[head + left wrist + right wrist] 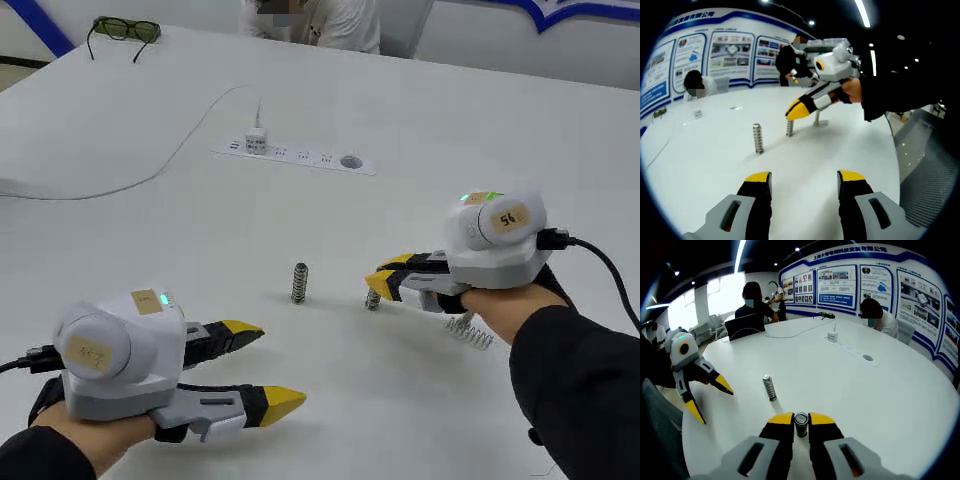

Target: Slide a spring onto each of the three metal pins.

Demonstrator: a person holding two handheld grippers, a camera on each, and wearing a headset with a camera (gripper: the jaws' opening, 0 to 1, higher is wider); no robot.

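Observation:
A metal pin with a spring on it (pixel 299 283) (pixel 758 138) (pixel 769 387) stands upright in the middle of the white table. A second pin with a spring (pixel 373 298) (pixel 789 128) (pixel 801 424) stands to its right. My right gripper (pixel 380 283) (pixel 801 420) (pixel 799 110) has its jaws closed in on that spring's top. A loose spring (pixel 470 331) lies under my right hand, beside a bare upright pin (pixel 816 118). My left gripper (pixel 268 365) (pixel 805 176) (pixel 713 403) hovers open and holds nothing, near the front edge.
A white power strip (pixel 295 155) with a plugged charger (pixel 256 138) and its cable lies further back. Dark glasses (pixel 125 28) rest at the far left. A person (pixel 320 20) sits at the table's far edge.

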